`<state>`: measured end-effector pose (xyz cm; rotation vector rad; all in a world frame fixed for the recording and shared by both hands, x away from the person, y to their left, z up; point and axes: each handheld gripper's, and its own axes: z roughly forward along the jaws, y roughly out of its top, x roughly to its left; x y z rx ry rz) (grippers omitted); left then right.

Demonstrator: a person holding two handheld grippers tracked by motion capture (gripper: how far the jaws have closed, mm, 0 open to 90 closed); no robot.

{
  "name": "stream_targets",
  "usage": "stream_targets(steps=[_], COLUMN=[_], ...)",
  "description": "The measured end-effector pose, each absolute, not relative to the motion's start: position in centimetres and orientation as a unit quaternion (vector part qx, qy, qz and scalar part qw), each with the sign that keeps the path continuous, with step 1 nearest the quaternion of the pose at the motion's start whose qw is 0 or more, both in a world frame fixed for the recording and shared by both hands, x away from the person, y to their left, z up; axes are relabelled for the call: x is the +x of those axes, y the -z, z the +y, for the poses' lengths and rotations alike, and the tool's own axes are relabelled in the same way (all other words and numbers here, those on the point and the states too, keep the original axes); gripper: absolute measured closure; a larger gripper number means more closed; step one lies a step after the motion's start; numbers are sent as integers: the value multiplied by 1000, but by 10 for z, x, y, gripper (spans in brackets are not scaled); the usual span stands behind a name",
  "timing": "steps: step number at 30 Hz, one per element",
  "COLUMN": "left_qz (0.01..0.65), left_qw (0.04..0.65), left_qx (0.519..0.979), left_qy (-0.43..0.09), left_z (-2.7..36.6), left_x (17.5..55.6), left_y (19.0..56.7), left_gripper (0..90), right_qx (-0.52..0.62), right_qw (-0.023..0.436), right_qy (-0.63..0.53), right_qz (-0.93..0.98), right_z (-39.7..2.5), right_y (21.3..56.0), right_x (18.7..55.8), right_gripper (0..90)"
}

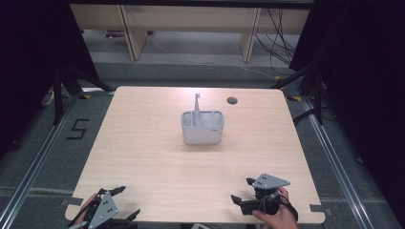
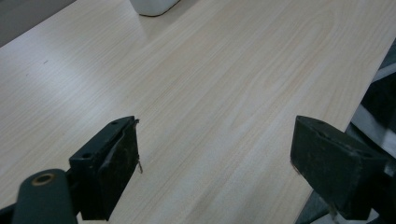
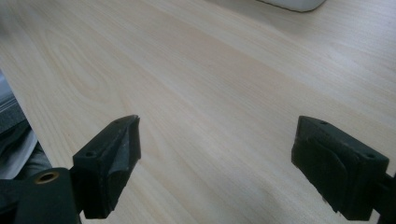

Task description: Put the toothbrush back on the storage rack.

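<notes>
Caddy (image 1: 202, 129), grey, two compartments, stands at table (image 1: 143, 157) centre, well apart from both grippers; grey toothbrush (image 1: 197, 106) upright in its left compartment. Left gripper (image 1: 125, 202) at near-left table corner, jaws spread wide, nothing between them. Right gripper (image 1: 242, 190) at near-right edge, held by hand (image 1: 277, 215), jaws likewise wide apart, empty.
</notes>
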<state>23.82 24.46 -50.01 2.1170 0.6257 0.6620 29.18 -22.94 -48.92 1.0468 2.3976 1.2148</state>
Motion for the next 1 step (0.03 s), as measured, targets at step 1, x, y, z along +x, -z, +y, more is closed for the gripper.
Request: stream_targets(steps=[1], left_qz=[250], left_qw=[403], left_qx=[841], left_qy=[-261], left_z=[245], left_x=[238], left_y=[500], left_gripper=[148], right_qx=[366], right_qw=[120], right_qy=[-417], right_qz=[823], right_z=[-229], right_y=[489], right_x=[291], right_gripper=[163])
